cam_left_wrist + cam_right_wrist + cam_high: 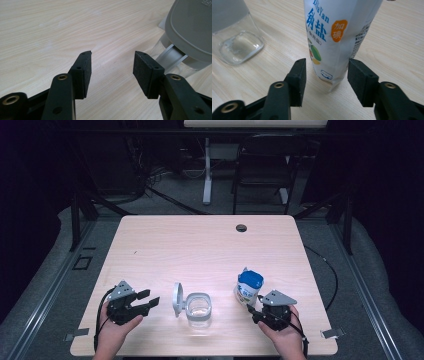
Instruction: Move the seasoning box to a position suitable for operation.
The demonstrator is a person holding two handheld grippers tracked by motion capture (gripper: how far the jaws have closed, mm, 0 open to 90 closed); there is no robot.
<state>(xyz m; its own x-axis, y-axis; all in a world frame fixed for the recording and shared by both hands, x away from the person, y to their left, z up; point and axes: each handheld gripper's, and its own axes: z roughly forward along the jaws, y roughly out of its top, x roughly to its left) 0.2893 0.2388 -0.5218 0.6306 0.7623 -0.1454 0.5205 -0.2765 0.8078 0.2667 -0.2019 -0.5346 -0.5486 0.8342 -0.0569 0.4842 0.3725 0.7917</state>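
Note:
A white salt bag [249, 287] with a blue top stands on the table's right front part. In the right gripper view the bag [334, 37] shows blue lettering and an orange badge. My right gripper [252, 311] is open, and the bag's lower end sits between its pads without being squeezed [327, 62]. A clear square jar [198, 309] stands in the middle front, its grey hinged lid [177, 299] flipped up on the left side. My left gripper [150, 298] lies left of the jar, open and empty [112, 56], with the lid [192, 27] just to its right.
The wooden table [200, 245] has a round cable hole [241, 227] near its far edge. A black chair [262, 170] and a white desk leg [207, 170] stand on the floor beyond the table.

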